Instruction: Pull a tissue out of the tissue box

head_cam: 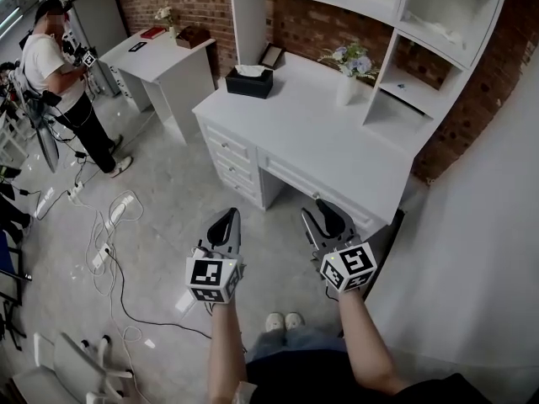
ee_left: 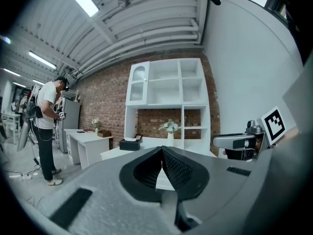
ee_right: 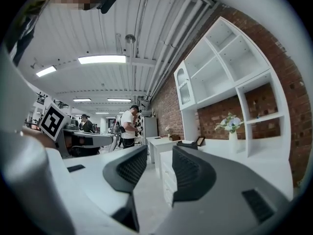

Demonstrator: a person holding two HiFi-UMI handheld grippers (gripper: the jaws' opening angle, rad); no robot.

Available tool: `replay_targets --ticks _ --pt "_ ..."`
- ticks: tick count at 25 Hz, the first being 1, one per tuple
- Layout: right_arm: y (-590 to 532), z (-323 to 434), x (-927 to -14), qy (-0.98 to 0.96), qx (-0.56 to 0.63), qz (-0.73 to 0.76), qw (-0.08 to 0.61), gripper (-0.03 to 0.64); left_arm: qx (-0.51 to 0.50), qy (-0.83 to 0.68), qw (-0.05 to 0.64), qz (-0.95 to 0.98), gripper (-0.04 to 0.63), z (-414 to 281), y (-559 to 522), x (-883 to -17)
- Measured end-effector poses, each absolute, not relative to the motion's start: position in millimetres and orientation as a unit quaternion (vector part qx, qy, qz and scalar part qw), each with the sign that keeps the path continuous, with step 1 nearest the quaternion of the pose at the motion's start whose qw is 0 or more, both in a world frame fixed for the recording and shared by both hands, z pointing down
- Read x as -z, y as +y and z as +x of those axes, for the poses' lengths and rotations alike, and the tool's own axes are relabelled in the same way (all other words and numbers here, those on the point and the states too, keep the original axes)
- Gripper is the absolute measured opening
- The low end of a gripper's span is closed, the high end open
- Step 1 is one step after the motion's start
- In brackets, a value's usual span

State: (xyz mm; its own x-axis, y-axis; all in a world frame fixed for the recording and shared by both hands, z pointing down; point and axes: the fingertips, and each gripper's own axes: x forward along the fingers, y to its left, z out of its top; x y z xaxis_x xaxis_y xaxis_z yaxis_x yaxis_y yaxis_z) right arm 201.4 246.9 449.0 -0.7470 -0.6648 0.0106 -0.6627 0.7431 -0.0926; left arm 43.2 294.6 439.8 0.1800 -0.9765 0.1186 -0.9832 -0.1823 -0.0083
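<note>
Tissue box (head_cam: 249, 83) sits on the desk's (head_cam: 312, 146) back-left corner, well apart from the left gripper (head_cam: 230, 215), pressed together, and the right gripper (head_cam: 323, 217), spread and empty; a lone tug could lift the unbraced box with the tissue (head_cam: 250, 71).

Open floor (head_cam: 168, 192) lay before the counter (head_cam: 312, 137), whose broad front top was free to reach across, while the tissue box (head_cam: 249, 82), a flower vase (head_cam: 347, 87) and seemingly a picture frame (head_cam: 271, 55) stood along its back beneath the shelves (head_cam: 250, 19).
</note>
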Motion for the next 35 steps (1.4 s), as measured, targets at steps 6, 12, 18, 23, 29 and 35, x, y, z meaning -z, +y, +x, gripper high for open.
replay_targets --ticks 6,12,18,23,29,35 --pt "237 190 -457 0.934 0.055 -0.352 0.01 0.164 -0.047 -0.642 0.042 0.764 0.009 26 289 -448" --pt "231 182 -445 0.933 0.043 -0.356 0.03 0.178 -0.044 -0.642 0.026 0.765 0.009 7 283 -439" --pt "223 178 -432 0.93 0.037 -0.362 0.044 0.178 -0.042 -0.644 0.008 0.764 0.009 -6 279 -421" --pt "208 166 -412 0.933 0.017 -0.355 0.056 0.178 -0.036 -0.647 -0.02 0.762 0.009 -17 262 -397" --pt "175 157 -385 0.934 -0.01 -0.351 0.071 0.178 -0.026 -0.647 -0.049 0.761 0.009 -25 230 -372" --pt "118 137 -382 0.934 -0.017 -0.347 0.079 0.178 -0.037 -0.648 -0.063 0.758 0.009 -44 178 -374"
